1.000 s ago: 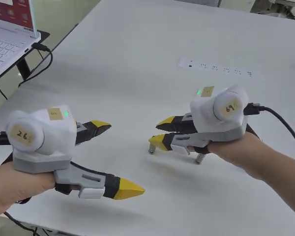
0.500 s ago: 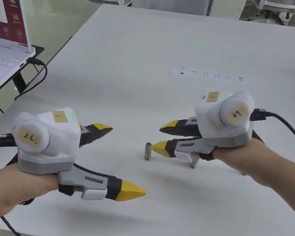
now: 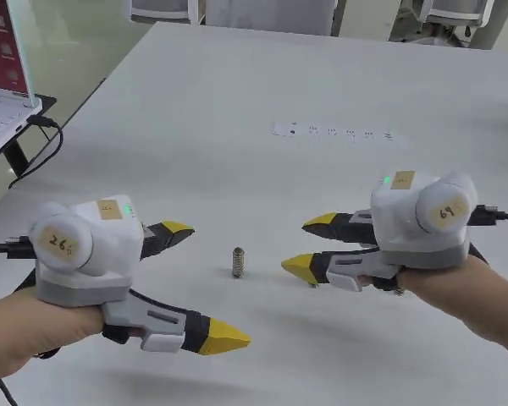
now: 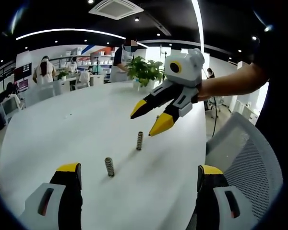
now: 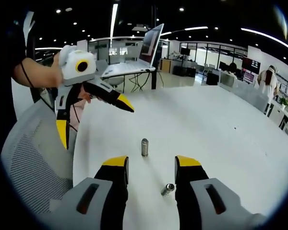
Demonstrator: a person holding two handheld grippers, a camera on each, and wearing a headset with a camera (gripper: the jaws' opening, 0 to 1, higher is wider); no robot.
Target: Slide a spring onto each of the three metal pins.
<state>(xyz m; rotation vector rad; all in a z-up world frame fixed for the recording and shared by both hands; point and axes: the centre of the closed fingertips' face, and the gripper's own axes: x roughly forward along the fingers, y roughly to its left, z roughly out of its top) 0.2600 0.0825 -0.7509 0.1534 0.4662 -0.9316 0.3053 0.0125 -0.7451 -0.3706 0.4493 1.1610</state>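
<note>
Clearly labelled "26", the left gripper gapes wide and empty; the right gripper (sticker "69") stands partly open, empty too. Between them one spring-covered pin stands upright on the white table.

A wide white table carries a power strip, well apart from the fingertips, with chairs at its far end. Far past the right fingers sits a laptop. Beyond the left fingers are plants and people at desks. The dark ceiling has light strips and a vent. A mesh chair stands beside the table.
</note>
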